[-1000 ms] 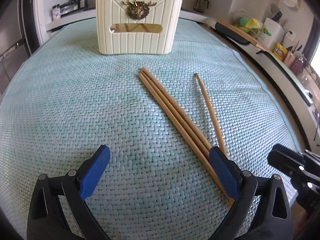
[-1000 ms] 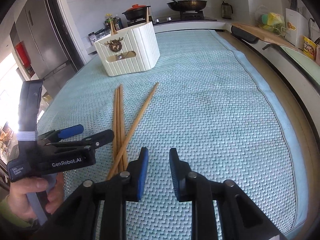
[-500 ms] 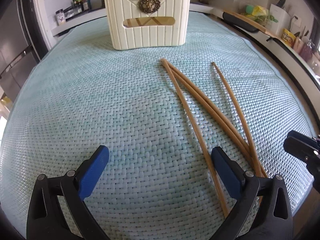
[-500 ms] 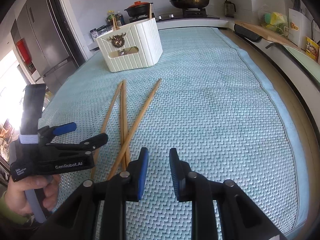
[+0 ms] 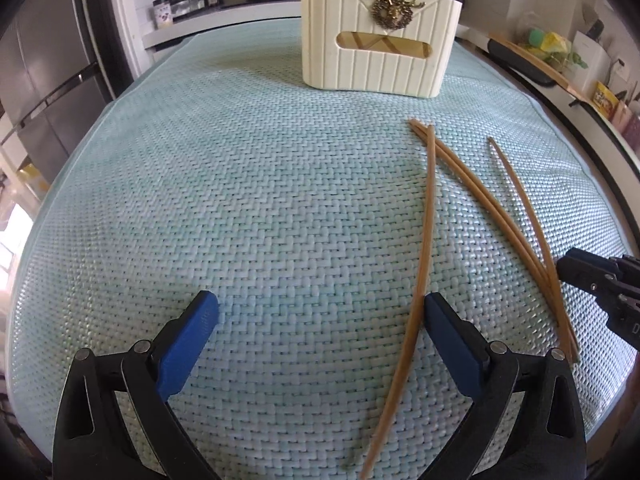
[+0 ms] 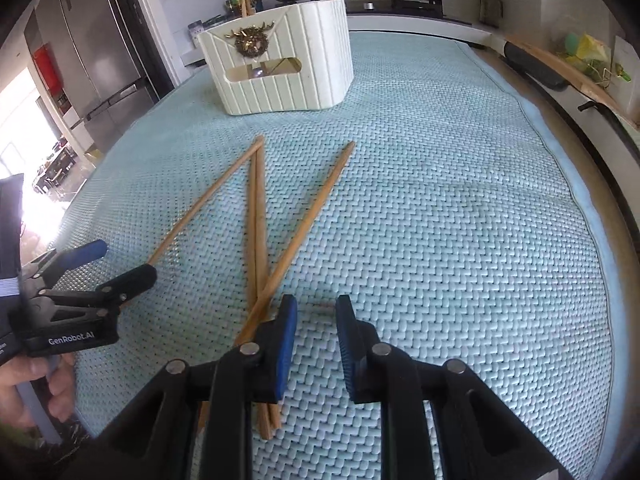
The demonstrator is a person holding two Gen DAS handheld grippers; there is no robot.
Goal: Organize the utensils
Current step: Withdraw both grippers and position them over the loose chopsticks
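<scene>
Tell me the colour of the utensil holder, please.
The utensil holder is cream-white with vertical ribs and a brass-coloured deer-head ornament; the left wrist view shows it best.

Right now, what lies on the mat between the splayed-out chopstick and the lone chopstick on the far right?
In the left wrist view, two chopsticks lying side by side sit between the splayed-out chopstick and the lone chopstick.

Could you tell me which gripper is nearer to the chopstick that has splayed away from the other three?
Left. The left gripper has one finger touching the splayed chopstick; the right gripper sits beyond the other three.
</scene>
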